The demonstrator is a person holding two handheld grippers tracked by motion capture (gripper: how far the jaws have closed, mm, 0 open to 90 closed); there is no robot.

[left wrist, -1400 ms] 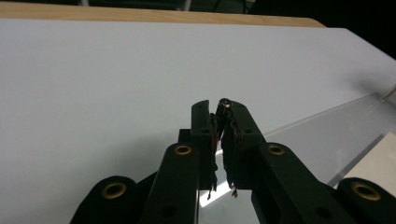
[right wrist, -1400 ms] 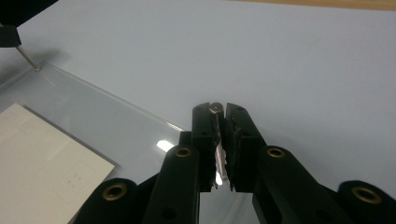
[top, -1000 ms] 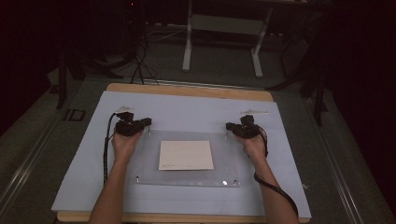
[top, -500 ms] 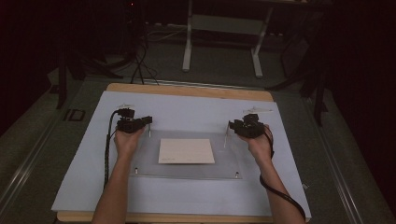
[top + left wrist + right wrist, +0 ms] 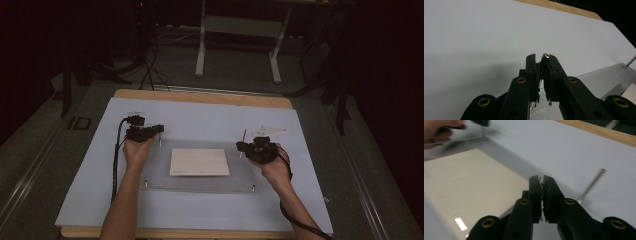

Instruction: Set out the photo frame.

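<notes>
My left gripper [image 5: 159, 130] has its jaws closed on the top of a small metal pin [image 5: 546, 55], whose rounded head pokes out at their tips, at the far left corner of the clear plate [image 5: 160, 175]. My right gripper [image 5: 242, 146] has just been closing its jaws; they now meet with nothing between them, hovering over the plate's far right corner. Just to the right of those jaws another metal pin [image 5: 591, 185] stands tilted, apart from them. To their left, under the clear plate, lies a cream sheet [image 5: 469, 187]. The plate rests on the white sheet [image 5: 210, 120] covering the desk [image 5: 200, 97], between my two grippers
</notes>
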